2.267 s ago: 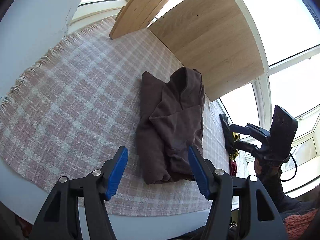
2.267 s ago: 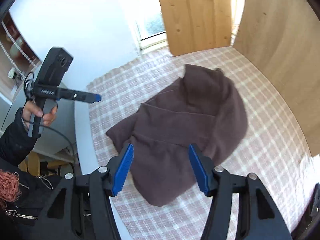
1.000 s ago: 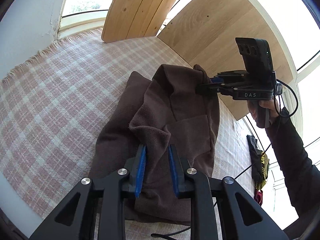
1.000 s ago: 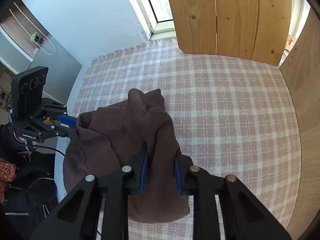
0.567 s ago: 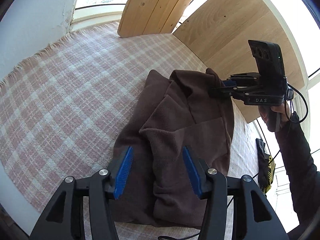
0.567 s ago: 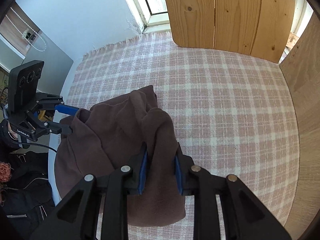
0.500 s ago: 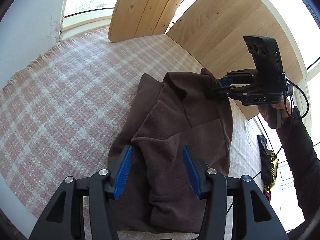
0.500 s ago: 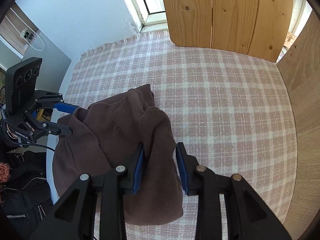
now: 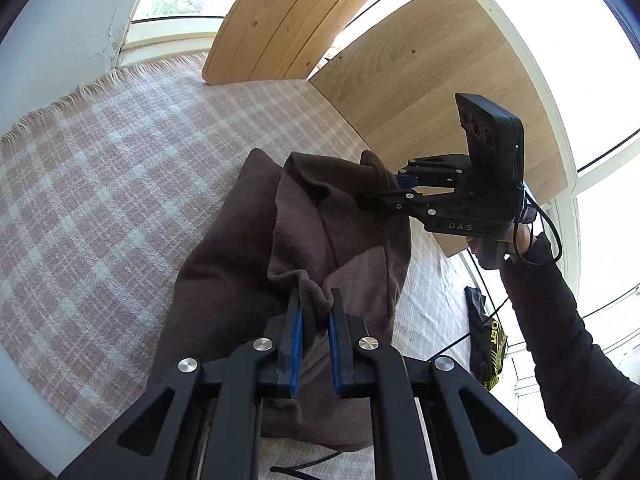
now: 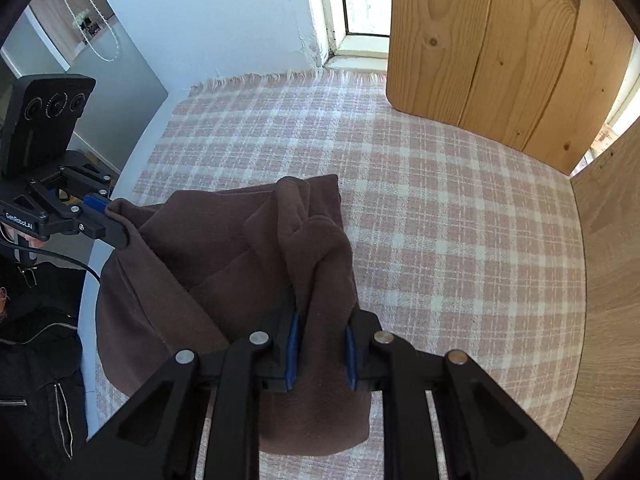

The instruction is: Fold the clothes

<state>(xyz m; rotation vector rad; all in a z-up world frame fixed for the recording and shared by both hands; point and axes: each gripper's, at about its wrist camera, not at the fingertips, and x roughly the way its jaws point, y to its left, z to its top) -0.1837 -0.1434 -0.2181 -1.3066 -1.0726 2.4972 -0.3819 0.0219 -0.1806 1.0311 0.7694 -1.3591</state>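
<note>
A brown fleece garment (image 9: 224, 264) lies crumpled on a pink-and-white plaid blanket (image 9: 100, 184). My left gripper (image 9: 315, 295) has its blue pads pinching a raised fold at the garment's near edge, its jaws still closing. The right wrist view shows the same garment (image 10: 200, 240) with my right gripper (image 10: 320, 320) closing on a thick fold that fills the gap between its pads. Each gripper shows in the other's view: the right gripper (image 9: 380, 192) at the garment's far end, the left gripper (image 10: 110, 220) at its left corner. The garment's lifted edges sag between the two grips.
Two wooden boards (image 9: 280, 20) (image 9: 420, 92) stand at the blanket's far side and right side, with bright windows behind. The blanket's fringed edge (image 10: 260, 78) meets a white wall. A dark item with yellow print (image 9: 486, 340) lies at the right. A person's dark sleeve (image 9: 560, 340) holds the right gripper.
Half a second ago the left jaws stood wide over the flat cloth; now they pinch a raised fold. The right jaws had loosened slightly and have narrowed again on their fold.
</note>
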